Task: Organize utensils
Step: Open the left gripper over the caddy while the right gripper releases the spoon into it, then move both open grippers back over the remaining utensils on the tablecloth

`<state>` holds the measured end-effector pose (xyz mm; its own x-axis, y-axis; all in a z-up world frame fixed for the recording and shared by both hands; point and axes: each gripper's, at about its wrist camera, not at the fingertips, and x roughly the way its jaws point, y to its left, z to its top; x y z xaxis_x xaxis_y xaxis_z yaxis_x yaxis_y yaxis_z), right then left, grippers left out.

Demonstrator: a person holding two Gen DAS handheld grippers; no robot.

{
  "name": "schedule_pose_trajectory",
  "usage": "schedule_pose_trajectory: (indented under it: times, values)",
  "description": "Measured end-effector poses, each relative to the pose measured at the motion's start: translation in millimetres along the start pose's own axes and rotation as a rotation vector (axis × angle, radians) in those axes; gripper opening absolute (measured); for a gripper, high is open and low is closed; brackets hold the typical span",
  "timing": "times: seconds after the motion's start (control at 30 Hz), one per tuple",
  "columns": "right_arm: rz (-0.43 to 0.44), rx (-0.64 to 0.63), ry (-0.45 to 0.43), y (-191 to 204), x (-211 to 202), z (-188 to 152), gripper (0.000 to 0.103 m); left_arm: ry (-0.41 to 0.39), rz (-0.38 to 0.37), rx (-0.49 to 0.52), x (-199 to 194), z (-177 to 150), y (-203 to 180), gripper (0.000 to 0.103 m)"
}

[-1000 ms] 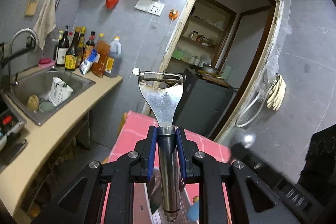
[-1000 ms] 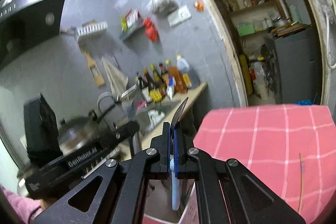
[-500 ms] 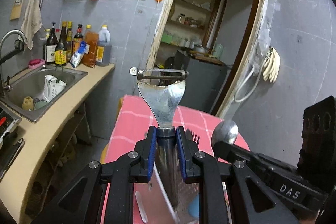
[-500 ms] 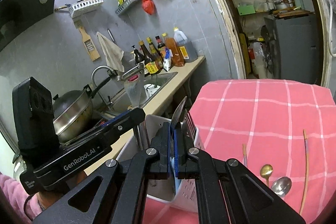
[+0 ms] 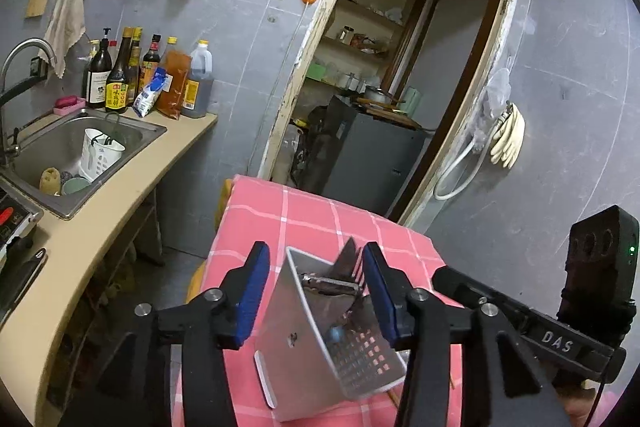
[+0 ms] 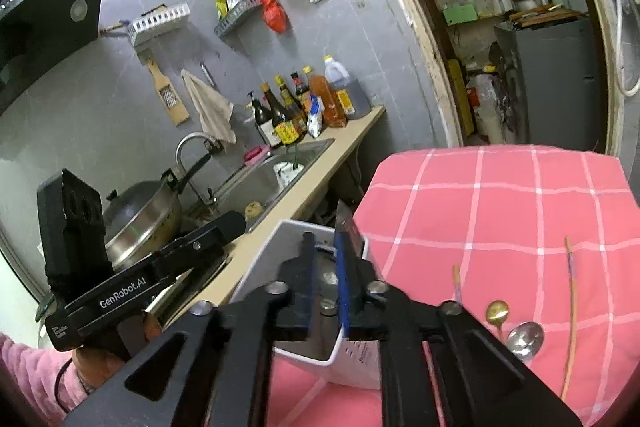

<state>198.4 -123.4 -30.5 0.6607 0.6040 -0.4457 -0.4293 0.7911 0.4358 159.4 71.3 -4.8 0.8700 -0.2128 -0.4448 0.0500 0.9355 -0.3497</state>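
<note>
Left gripper (image 5: 314, 293) fingers just opened, empty: steel peeler (image 5: 326, 283) released into white perforated utensil caddy (image 5: 320, 359) near bench's left edge. Right gripper (image 6: 326, 287) fingers just parted; dark knife blade (image 6: 347, 227) loose between, inside caddy.

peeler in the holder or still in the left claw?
In the holder: the peeler sits inside it, and the left claw is open, pads clear.

The utensil holder (image 6: 352, 359) stands on the table (image 6: 500, 195) at its left edge, with the peeler (image 5: 328, 283) and a knife (image 6: 346, 223) in it. Spoons (image 6: 524, 339) and chopsticks (image 6: 570, 307) lie at the holder's three o'clock. The sink (image 5: 60, 147) is at ten o'clock, bottles (image 5: 116, 75) behind it.
</note>
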Motion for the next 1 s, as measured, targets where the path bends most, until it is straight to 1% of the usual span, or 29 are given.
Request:
schedule_pose_trajectory:
  times: [0.03, 0.07, 0.1, 0.13, 0.17, 0.2, 0.23, 0.27, 0.3, 0.33, 0.4, 0.47, 0.53, 0.67, 0.73, 0.87, 1.0]
  values:
    - [-0.010, 0.003, -0.019, 0, -6, 2, 0.036, -0.005, 0.002, 0.002, -1, 0, -2, 0.060]
    - [-0.019, 0.007, -0.036, -1, -12, 3, 0.042, -0.012, 0.001, 0.001, -4, 0, -3, 0.063]
    - [-0.036, 0.010, -0.056, -3, -19, 4, 0.050, -0.020, -0.007, 0.000, -7, 1, -7, 0.068]
    - [-0.056, 0.012, -0.074, -6, -28, 4, 0.054, -0.024, -0.008, 0.003, -8, 1, -10, 0.074]
    - [-0.078, 0.015, -0.087, -10, -36, 4, 0.056, -0.029, -0.005, 0.010, -10, 1, -15, 0.076]
    - [-0.103, 0.017, -0.098, -15, -43, 4, 0.062, -0.033, -0.006, 0.015, -12, 0, -19, 0.079]
    - [-0.143, 0.019, -0.112, -22, -55, 2, 0.070, -0.036, -0.011, 0.022, -13, -1, -24, 0.083]
    - [-0.169, 0.019, -0.120, -28, -63, 1, 0.074, -0.036, -0.017, 0.032, -15, -2, -31, 0.087]
    - [-0.196, 0.020, -0.124, -35, -71, -1, 0.079, -0.038, -0.020, 0.038, -16, -2, -36, 0.093]
    - [-0.234, 0.022, -0.121, -45, -81, -5, 0.084, -0.042, -0.028, 0.048, -17, -4, -43, 0.095]
    - [-0.281, 0.035, -0.100, -63, -95, -11, 0.089, -0.036, -0.058, 0.079, -17, -8, -59, 0.096]
    - [-0.312, 0.053, -0.076, -79, -107, -15, 0.089, -0.017, -0.079, 0.103, -13, -12, -73, 0.096]
    - [-0.333, 0.076, -0.037, -97, -115, -21, 0.089, 0.019, -0.112, 0.131, -6, -19, -91, 0.096]
    - [-0.332, 0.136, 0.016, -127, -125, -35, 0.089, 0.089, -0.152, 0.165, 12, -33, -120, 0.096]
    - [-0.333, 0.160, 0.043, -141, -126, -42, 0.089, 0.122, -0.160, 0.175, 22, -40, -130, 0.096]
    - [-0.330, 0.191, 0.092, -164, -127, -55, 0.089, 0.193, -0.158, 0.182, 44, -51, -148, 0.096]
    - [-0.304, 0.232, 0.145, -184, -118, -71, 0.089, 0.275, -0.099, 0.200, 69, -65, -161, 0.096]
